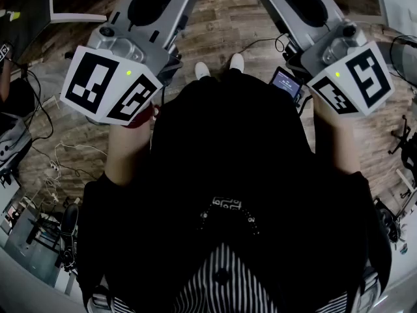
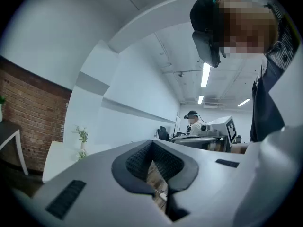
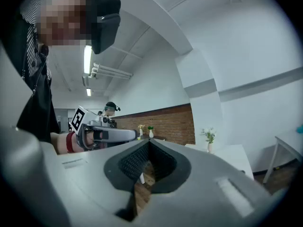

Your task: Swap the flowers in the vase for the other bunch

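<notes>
Before the first step: left gripper [image 2: 152, 161] and right gripper [image 3: 147, 161], jaws together on nothing; flower vase [image 3: 209, 145] stands on the white bench [image 3: 232, 156], well apart; next move likely calls for approaching that bench

I see smooth matt grey plastic on my left gripper [image 2: 158, 169] and right gripper [image 3: 147, 167], bumpy black rubbery pads [image 2: 137, 160], brown wooden plank floor [image 1: 221, 25], rough red brick wall [image 3: 170, 124], soft black cloth top [image 1: 228, 149]

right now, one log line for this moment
phase: idle | left gripper: shut, empty | right gripper: shut, empty | flower vase: far off
</notes>
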`<control>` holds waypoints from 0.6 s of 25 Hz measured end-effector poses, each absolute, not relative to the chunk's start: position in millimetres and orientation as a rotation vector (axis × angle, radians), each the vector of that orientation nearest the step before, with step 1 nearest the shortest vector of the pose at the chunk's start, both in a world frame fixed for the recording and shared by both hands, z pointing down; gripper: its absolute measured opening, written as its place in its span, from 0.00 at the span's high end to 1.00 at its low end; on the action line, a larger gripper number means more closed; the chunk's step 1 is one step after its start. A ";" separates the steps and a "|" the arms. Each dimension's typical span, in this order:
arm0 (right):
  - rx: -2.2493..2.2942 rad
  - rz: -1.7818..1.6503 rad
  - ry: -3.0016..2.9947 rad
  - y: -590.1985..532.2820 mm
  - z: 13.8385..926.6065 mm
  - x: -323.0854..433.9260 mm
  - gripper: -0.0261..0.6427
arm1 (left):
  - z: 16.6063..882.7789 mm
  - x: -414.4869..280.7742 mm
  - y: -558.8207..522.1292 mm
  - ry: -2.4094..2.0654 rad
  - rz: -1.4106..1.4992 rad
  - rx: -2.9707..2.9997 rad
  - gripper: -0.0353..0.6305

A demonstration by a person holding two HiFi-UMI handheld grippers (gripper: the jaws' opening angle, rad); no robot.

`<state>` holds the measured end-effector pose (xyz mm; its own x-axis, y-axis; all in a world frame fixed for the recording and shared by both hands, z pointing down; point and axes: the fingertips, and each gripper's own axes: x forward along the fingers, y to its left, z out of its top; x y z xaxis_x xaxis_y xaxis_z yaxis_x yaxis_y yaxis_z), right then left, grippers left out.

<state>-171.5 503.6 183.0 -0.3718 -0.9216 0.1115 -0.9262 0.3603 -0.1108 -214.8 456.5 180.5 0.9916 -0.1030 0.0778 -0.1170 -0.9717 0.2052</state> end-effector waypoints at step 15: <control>1.678 0.304 -2.626 507.0 186.4 -152.6 0.96 | 187.7 -189.9 461.1 -0.213 0.140 2.928 0.94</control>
